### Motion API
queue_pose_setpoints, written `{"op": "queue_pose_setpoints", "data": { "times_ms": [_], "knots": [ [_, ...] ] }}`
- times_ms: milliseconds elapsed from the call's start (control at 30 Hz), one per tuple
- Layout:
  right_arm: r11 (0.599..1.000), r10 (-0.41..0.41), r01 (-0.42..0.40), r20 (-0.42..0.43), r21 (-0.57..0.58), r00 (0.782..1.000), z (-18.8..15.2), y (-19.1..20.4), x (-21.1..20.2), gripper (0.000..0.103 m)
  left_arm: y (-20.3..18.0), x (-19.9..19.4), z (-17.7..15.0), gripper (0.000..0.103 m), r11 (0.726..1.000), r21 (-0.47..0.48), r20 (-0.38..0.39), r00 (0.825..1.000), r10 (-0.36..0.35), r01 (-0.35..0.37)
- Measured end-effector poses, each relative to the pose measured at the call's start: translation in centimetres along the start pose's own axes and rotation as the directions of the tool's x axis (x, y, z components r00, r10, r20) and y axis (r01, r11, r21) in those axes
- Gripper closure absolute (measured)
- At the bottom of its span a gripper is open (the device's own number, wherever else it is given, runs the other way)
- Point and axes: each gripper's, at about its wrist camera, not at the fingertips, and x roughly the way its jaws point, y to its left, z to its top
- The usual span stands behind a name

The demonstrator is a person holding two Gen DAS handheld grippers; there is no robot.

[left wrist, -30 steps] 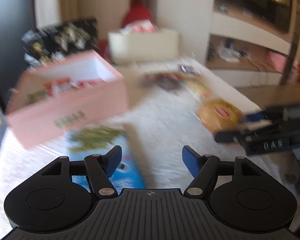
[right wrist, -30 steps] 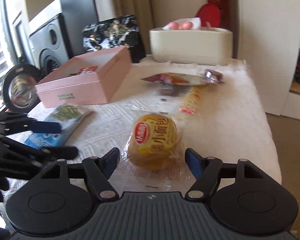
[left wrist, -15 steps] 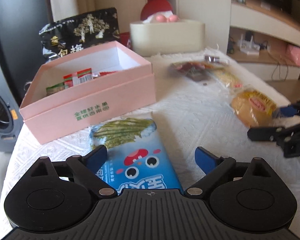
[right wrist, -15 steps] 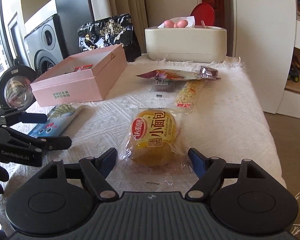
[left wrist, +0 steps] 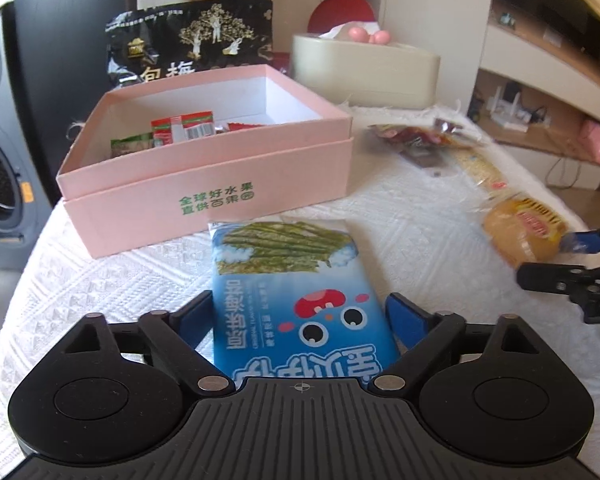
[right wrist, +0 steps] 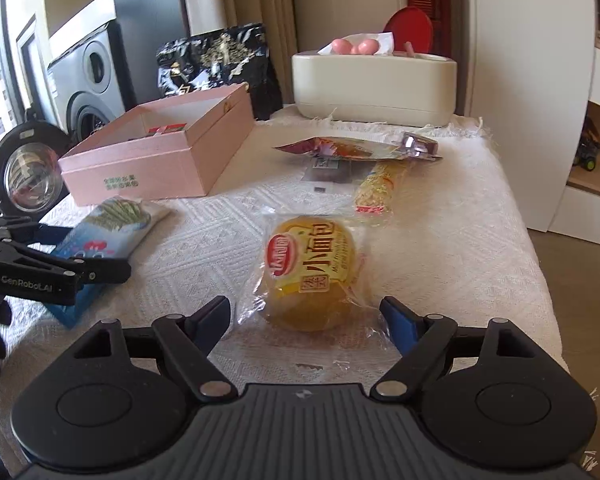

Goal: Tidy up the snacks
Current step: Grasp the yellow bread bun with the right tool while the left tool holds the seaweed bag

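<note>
A blue seaweed snack pack (left wrist: pixel 296 300) lies flat on the white cloth between the open fingers of my left gripper (left wrist: pixel 300 316); it also shows in the right wrist view (right wrist: pixel 108 236). An open pink box (left wrist: pixel 204 168) holding a few small packets stands just beyond it, and shows in the right wrist view (right wrist: pixel 160 152). A yellow wrapped bun (right wrist: pixel 310 268) lies between the open fingers of my right gripper (right wrist: pixel 306 316); it also shows in the left wrist view (left wrist: pixel 520 232). Neither gripper holds anything.
A red flat packet (right wrist: pixel 352 148) and a long yellow packet (right wrist: pixel 376 190) lie further back on the cloth. A cream tissue box (right wrist: pixel 374 88) and a black bag (right wrist: pixel 220 68) stand at the far edge. A grey speaker (left wrist: pixel 0 140) stands left of the table.
My left gripper swung left and moved forward, so the blue pack now sits between its fingers. My right gripper crept a little closer to the bun.
</note>
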Motion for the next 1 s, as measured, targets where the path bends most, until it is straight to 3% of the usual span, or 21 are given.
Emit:
{"op": "queue_pose_setpoints", "data": {
  "times_ms": [100, 233, 300, 467, 567, 667, 800, 933, 1000],
  "knots": [
    [1.000, -0.012, 0.012, 0.027, 0.011, 1.000, 0.6, -0.1, 0.1, 0.021, 0.3, -0.9, 0.0, 0.013, 0.997, -0.032, 0.018, 0.997, -0.073, 0.074],
    [0.999, -0.032, 0.032, 0.004, 0.021, 0.999, 1.4, 0.2, 1.2, 0.023, -0.1, -2.5, -0.5, 0.013, 0.996, -0.010, 0.033, 0.996, -0.083, 0.084],
    [1.000, -0.012, 0.013, -0.008, 0.015, 1.000, 1.6, 0.4, 1.0, 0.036, -0.3, -3.8, -1.0, 0.013, 0.996, 0.000, 0.033, 0.995, -0.091, 0.091],
    [0.993, 0.053, -0.053, -0.004, -0.102, 0.999, 1.1, 2.5, -2.2, 0.039, -0.5, -8.1, -2.4, 0.013, 0.987, 0.027, 0.036, 0.987, -0.158, 0.157],
    [0.978, 0.125, -0.120, 0.015, -0.170, 0.992, 1.2, 4.1, -5.2, 0.039, 0.2, -11.1, -2.0, 0.013, 0.984, 0.006, 0.100, 0.979, -0.178, 0.179],
    [0.961, 0.182, -0.158, 0.093, -0.226, 0.979, 2.6, 5.6, -8.5, 0.039, 1.3, -13.7, 0.3, 0.013, 0.991, 0.004, 0.223, 0.965, -0.135, 0.137],
    [0.946, 0.255, -0.198, 0.216, -0.256, 0.942, 6.4, 7.1, -11.7, 0.039, 3.7, -14.8, 5.4, 0.013, 0.994, -0.036, 0.357, 0.930, -0.087, 0.107],
    [0.944, 0.285, -0.215, 0.295, -0.249, 0.912, 11.2, 8.0, -12.1, 0.039, 6.8, -11.8, 10.8, 0.013, 0.982, -0.113, 0.419, 0.904, -0.089, 0.149],
    [0.948, 0.269, -0.192, 0.321, -0.254, 0.908, 13.3, 8.4, -11.1, 0.039, 8.3, -8.4, 12.6, 0.012, 0.969, -0.174, 0.407, 0.909, -0.093, 0.177]
  ]
}}
